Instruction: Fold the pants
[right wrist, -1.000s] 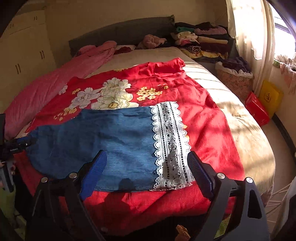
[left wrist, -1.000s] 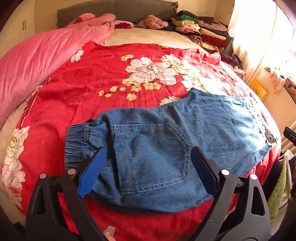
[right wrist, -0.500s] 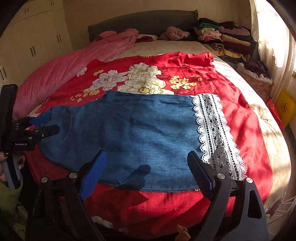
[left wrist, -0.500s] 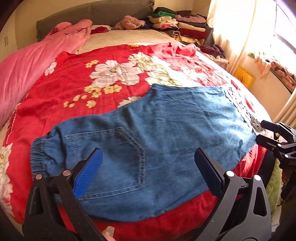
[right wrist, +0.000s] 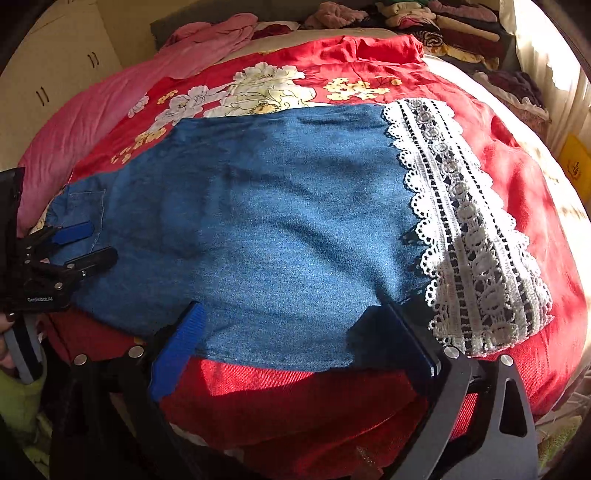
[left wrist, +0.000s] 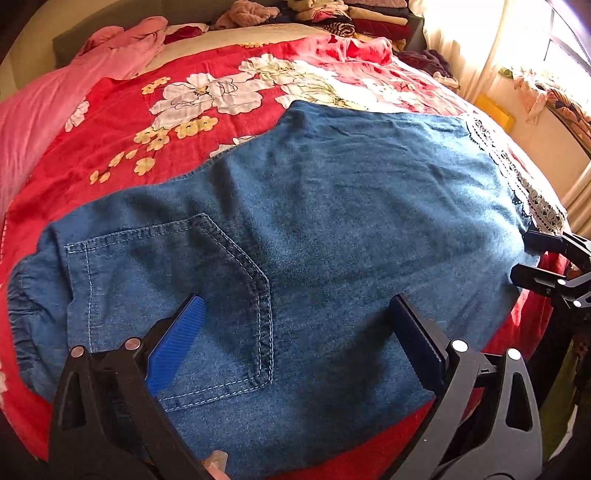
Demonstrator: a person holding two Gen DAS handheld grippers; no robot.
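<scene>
Blue denim pants (left wrist: 332,229) lie flat across the red floral bedspread (left wrist: 122,122), folded lengthwise, back pocket (left wrist: 173,295) up, elastic waistband (left wrist: 22,306) at the left, white lace cuff (right wrist: 469,236) at the right. My left gripper (left wrist: 299,325) is open, low over the pocket at the near edge. My right gripper (right wrist: 295,332) is open over the pants' near edge (right wrist: 277,358) just left of the lace. The pants also show in the right wrist view (right wrist: 277,221). Each gripper shows in the other's view: the right (left wrist: 532,258), the left (right wrist: 86,243).
A pink quilt (left wrist: 44,103) lies along the bed's left side. Stacked folded clothes (right wrist: 454,29) sit at the head of the bed. A curtain and window (left wrist: 517,44) are on the right, a yellow box (right wrist: 576,162) on the floor, cupboards (right wrist: 62,62) at the left.
Both grippers have moved forward and down toward the pants, which now fill more of each view. The left has shifted right from the waistband to the pocket. Both stay open.
</scene>
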